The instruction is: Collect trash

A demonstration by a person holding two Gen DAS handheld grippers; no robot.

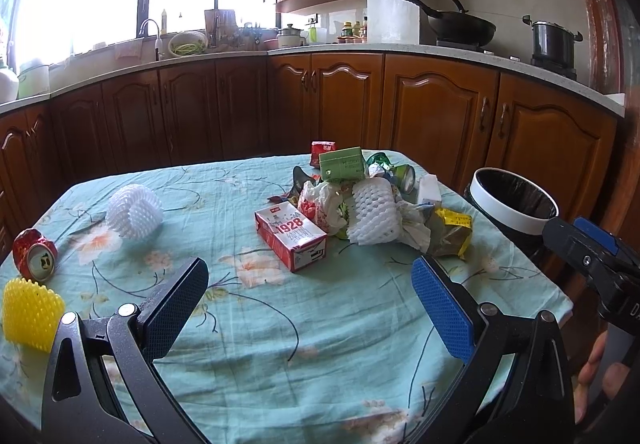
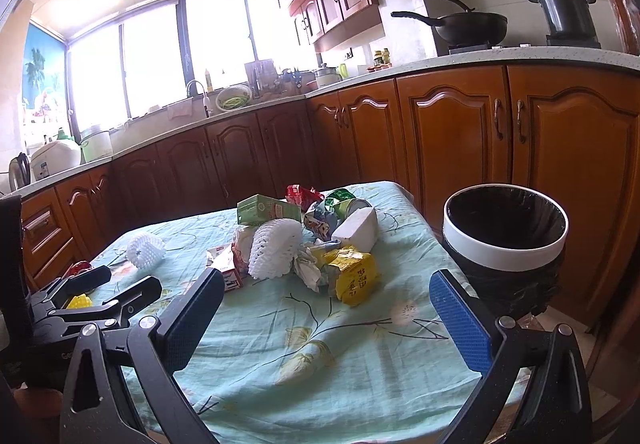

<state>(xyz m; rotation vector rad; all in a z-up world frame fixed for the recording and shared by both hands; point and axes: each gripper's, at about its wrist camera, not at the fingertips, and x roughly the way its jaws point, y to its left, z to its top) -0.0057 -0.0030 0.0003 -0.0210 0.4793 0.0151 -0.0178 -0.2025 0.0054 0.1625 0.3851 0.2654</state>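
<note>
Table: floral cloth (image 1: 280,324) under both tools.
Bin (image 2: 505,244): black-lined, off the table's edge, 1 o'clock of the right gripper (image 2: 332,320).
Trash pile (image 1: 360,204): 12 o'clock of the left gripper (image 1: 308,308), apart from it.
Red carton (image 1: 290,236): nearest, long axis running 11 to 5.
Grippers: both wide, holding nothing.

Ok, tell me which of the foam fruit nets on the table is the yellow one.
It is the yellow foam net at the table's near left edge, beside the crushed red can. The other two are white: one lies alone, one sits in the trash pile.
</note>
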